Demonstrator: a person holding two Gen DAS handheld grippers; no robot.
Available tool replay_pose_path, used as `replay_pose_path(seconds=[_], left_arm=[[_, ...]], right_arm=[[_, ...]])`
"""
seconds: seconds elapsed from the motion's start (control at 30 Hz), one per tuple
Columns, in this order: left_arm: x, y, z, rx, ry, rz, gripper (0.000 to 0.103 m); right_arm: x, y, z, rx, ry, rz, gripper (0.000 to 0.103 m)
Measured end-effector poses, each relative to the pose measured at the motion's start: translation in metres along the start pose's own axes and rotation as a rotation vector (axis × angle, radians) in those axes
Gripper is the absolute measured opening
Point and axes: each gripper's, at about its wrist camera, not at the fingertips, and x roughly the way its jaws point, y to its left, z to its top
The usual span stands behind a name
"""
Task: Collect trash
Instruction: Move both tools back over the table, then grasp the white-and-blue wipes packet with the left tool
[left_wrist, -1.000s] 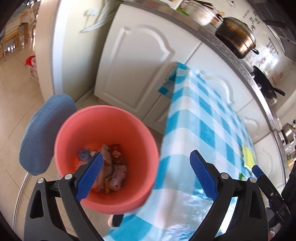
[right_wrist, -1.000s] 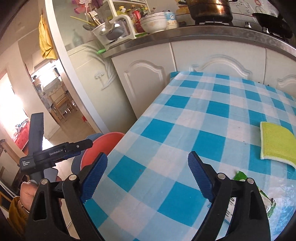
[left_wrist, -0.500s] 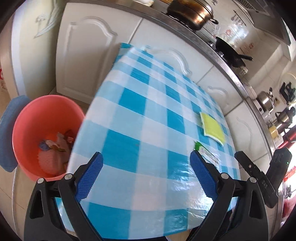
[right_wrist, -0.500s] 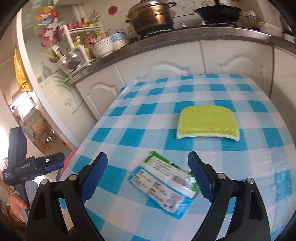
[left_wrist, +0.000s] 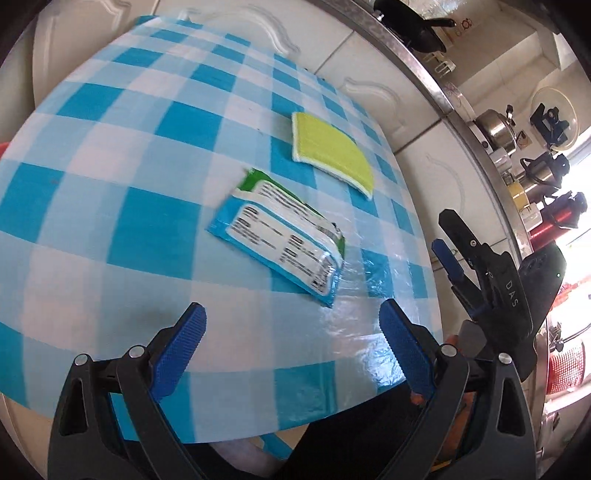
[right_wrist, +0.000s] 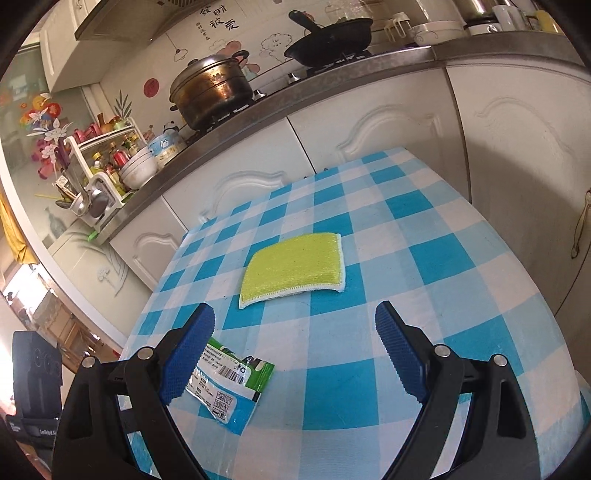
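Two grippers hang over a table (left_wrist: 110, 177) draped in a glossy blue-and-white checked cloth, both with their ribbed blue pads spread wide and holding nothing. Ahead of the left gripper (left_wrist: 291, 347), centred between its fingers and a little beyond the tips, lies a flat, crinkled plastic wrapper (left_wrist: 280, 236): green along its far edge, blue along its near one, with white label panels of small black print too fine to read. From the right gripper (right_wrist: 295, 350), the same wrapper (right_wrist: 229, 384) sits low beside the left pad (right_wrist: 188, 354), which partly covers it; a barcode and small care pictograms show on it. Straight past the right gripper's fingertips rests a rectangular yellow-green sponge cloth (right_wrist: 295, 269) with a nubbly weave and white stitched border, apart from the wrapper. The right gripper's black body (left_wrist: 502, 291) appears off the left gripper's right finger, marked "DAS". Beyond the table, a tarnished lidded steel pot (right_wrist: 212, 92) and a black wok (right_wrist: 332, 40) sit on the stove, below wall tiles bearing Chinese characters.
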Motion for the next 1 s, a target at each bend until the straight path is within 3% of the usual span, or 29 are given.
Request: replay_pose_path(seconds=[0.23,0.47,0.83,1.0], left_arm=[[0.041,-0.035,0.008,0.046,0.028,0.036,0.095],[0.058,-0.046,0.025,0.074,-0.010,0.084,0.095],[0.084,-0.046,0.078,0.162,-0.091,0.280,0.095],[0.092,-0.055,0.078,0.214,-0.085,0.314,0.095]], right_arm=[[-0.011,-0.024,-0.001,0.051,-0.021,0.021,0.088],[-0.015,-0.043,-0.002,0.091,-0.028,0.031,0.089],[-0.005,-0.052,-0.002,0.104,0.002,0.051,0.089],[0.004,-0.056,0.001,0.109,0.029,0.043,0.089]])
